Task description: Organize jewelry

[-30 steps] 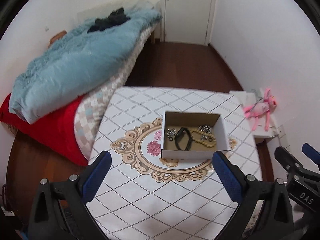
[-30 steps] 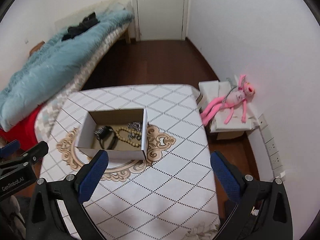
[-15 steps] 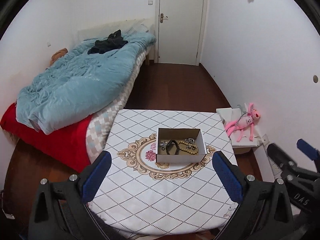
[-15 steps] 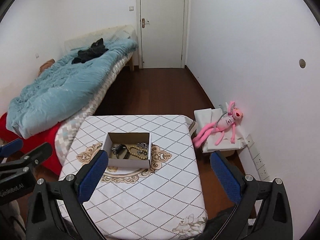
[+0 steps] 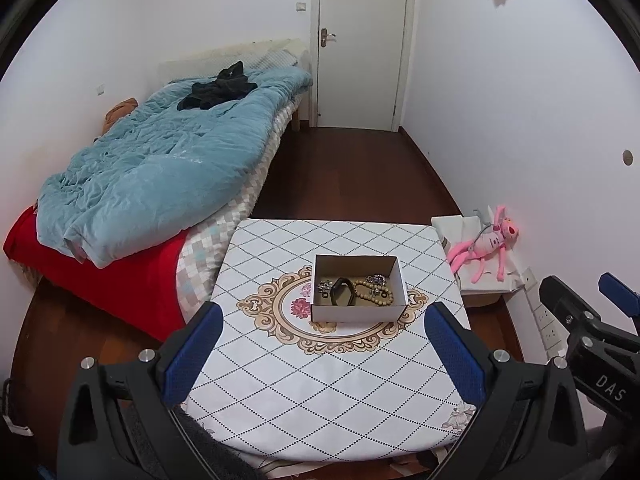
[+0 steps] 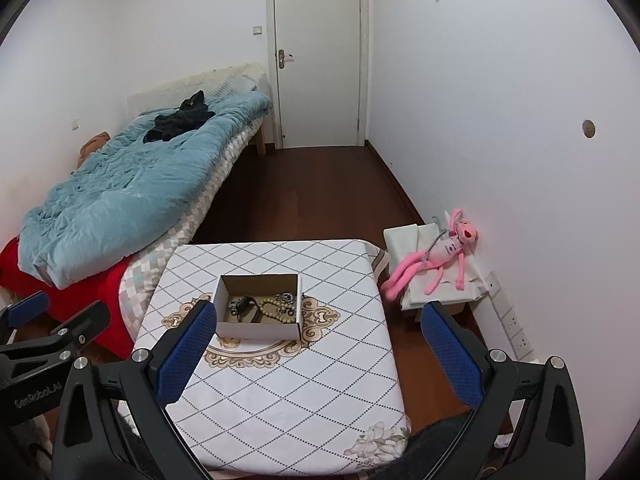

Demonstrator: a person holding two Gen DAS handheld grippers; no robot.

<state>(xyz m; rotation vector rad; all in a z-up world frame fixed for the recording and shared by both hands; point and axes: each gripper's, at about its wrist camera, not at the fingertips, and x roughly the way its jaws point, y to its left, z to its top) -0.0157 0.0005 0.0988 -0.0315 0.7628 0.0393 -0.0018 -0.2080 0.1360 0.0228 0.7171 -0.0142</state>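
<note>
A small open cardboard box (image 5: 357,310) stands on the patterned tablecloth (image 5: 320,380); it also shows in the right wrist view (image 6: 258,330). Inside lie a black band (image 5: 341,291), a wooden bead bracelet (image 5: 374,293) and silver pieces (image 5: 324,286). My left gripper (image 5: 320,352) is open and empty, held high and well back from the box. My right gripper (image 6: 316,348) is open and empty, also high above the table's near edge. Each gripper shows at the edge of the other's view.
A bed with a blue duvet (image 5: 160,172) and red cover stands left of the table. A pink plush toy (image 5: 488,244) lies on a white box by the right wall. A shut door (image 5: 360,44) is at the far end across dark wooden floor.
Both grippers have pulled up and back from the table, so the box looks smaller and more of the room shows. Both stay open and empty.
</note>
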